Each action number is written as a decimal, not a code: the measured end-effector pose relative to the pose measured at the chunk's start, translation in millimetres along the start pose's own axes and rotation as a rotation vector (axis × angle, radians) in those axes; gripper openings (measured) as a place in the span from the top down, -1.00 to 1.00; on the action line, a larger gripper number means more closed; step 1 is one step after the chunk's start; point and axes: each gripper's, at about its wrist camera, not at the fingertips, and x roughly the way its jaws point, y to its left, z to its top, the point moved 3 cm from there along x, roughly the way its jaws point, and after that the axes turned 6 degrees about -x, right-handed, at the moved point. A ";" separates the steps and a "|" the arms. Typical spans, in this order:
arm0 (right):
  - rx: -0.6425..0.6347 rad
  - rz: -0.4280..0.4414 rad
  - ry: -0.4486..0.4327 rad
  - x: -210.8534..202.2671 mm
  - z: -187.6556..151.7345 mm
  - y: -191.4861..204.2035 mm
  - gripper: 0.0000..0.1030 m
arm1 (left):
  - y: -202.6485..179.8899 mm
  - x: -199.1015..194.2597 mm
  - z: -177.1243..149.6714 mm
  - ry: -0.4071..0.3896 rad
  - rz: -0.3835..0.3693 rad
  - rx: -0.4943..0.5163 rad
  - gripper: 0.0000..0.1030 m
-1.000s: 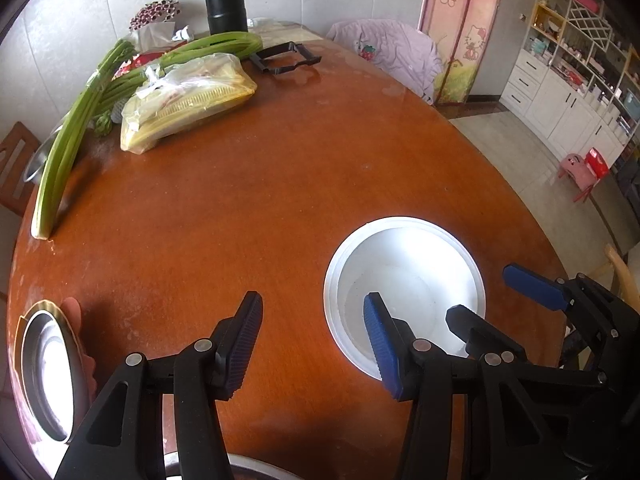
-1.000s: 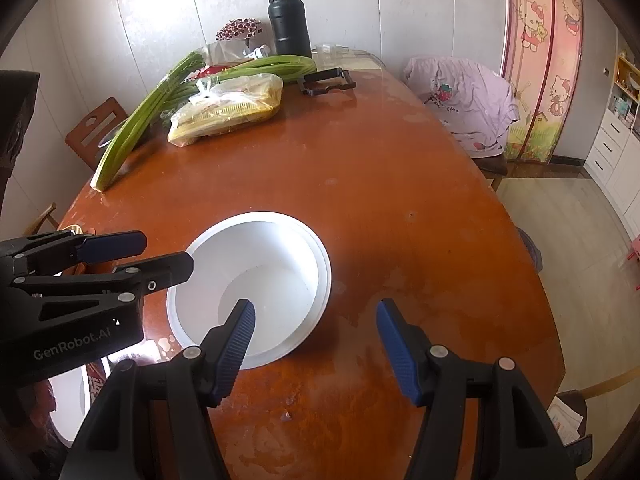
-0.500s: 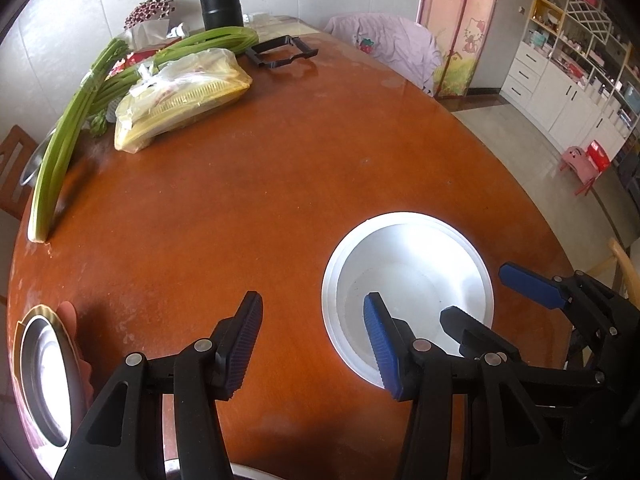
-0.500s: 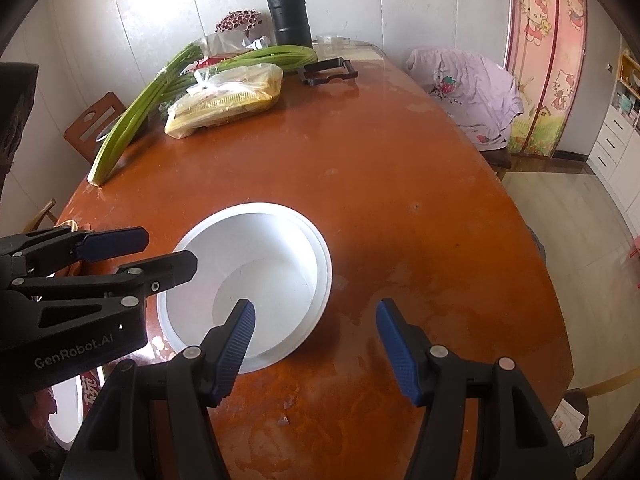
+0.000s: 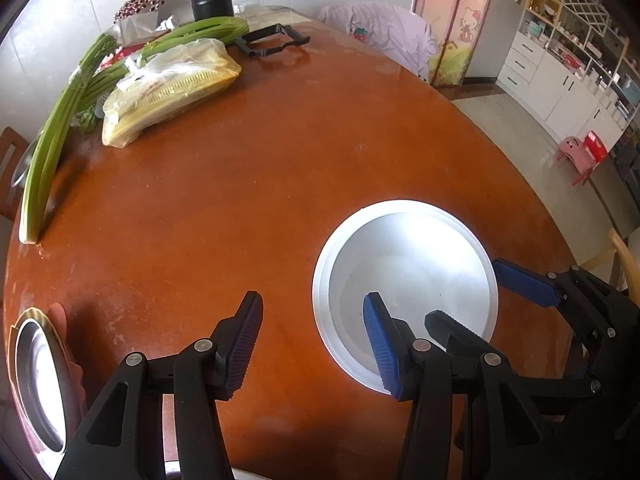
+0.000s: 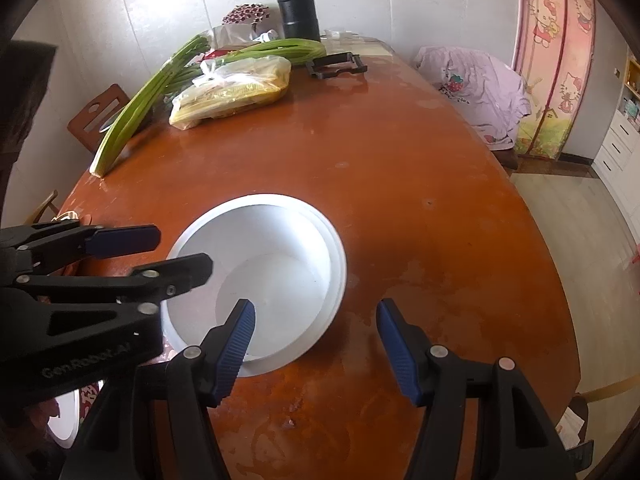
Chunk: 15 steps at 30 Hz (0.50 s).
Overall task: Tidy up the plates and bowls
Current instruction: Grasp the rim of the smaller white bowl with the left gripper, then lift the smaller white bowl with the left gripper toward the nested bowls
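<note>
Two white bowls (image 6: pixel 256 280) look nested on table (image 6: pixel 420 220); metal dish (image 5: pixel 36 384) unsorted at edge. Left gripper (image 5: pixel 314 344) and right gripper (image 6: pixel 314 344) both parted, empty.

Home dining room, round wooden table (image 5: pixel 280 168), greens (image 5: pixel 52 148), cartoon curtain (image 6: pixel 556 52), white cabinets (image 5: pixel 560 80)
</note>
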 end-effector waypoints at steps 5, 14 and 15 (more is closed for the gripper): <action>-0.009 0.012 -0.003 0.5 -0.3 2.6 -0.16 | -0.8 2.6 -0.3 0.013 -0.003 0.004 0.08; -0.030 0.041 -0.003 -1.8 -0.6 12.1 0.00 | -5.7 6.2 -4.8 0.052 -0.052 0.010 0.57; -0.031 0.041 -0.004 -2.4 -0.2 14.0 0.01 | -5.4 5.3 -4.7 0.049 -0.053 0.011 0.57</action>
